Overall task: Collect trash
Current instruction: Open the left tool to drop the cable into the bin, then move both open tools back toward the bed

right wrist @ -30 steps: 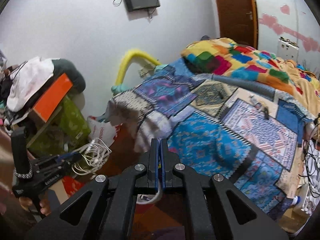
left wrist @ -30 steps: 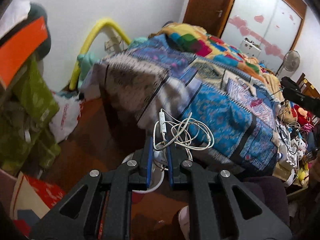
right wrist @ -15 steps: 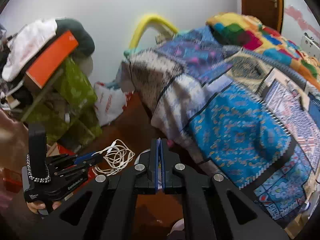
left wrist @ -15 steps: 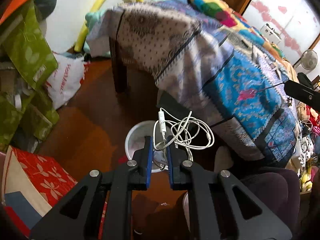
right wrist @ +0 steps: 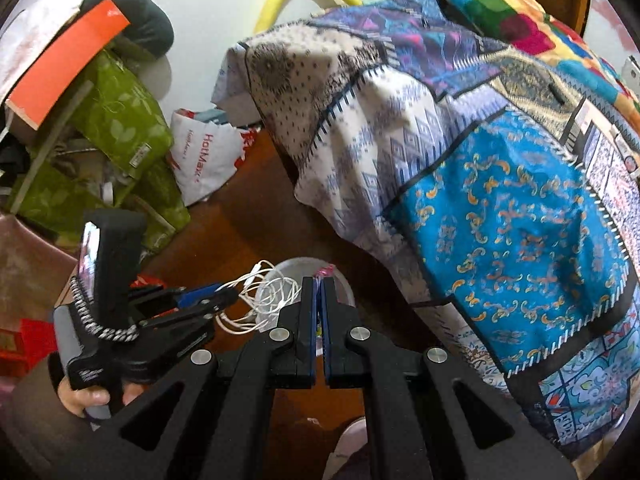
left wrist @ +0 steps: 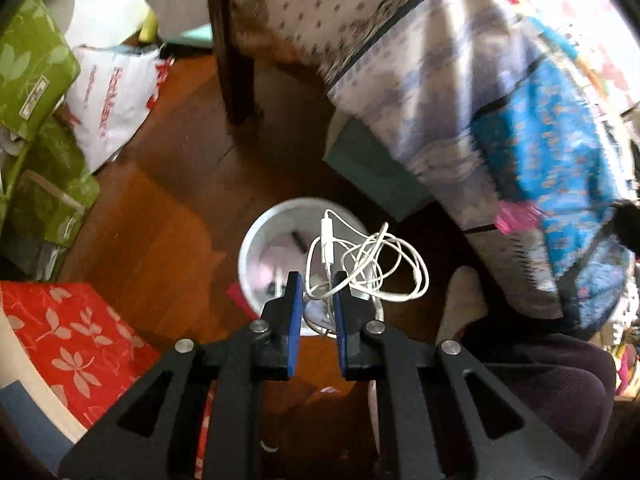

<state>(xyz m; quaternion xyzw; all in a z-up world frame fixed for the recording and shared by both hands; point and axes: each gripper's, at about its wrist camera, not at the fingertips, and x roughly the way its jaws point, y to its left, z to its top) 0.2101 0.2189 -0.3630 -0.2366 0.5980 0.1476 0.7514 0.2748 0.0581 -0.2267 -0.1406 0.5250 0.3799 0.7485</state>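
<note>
Left wrist view | bed [left wrist: 460, 92] over wood floor | white bin [left wrist: 272, 248] below | left tool [left wrist: 316, 300] clamped on tangled white cable [left wrist: 372, 264], hanging over bin; light, floppy, best held at the bundle | right tool [right wrist: 318, 312] closed, apparently empty

A patchwork bedspread [right wrist: 500, 168] hangs beside green boxes [right wrist: 116, 120] on wooden floor [left wrist: 160, 216].

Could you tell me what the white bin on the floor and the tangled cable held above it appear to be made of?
The white bin looks like smooth moulded plastic: a thin, even rim with a soft sheen. The tangled white cable, pinched in the left gripper, looks like rubbery plastic-sheathed wire, glossy and springing into loose loops, with a small hard inline piece.
</note>
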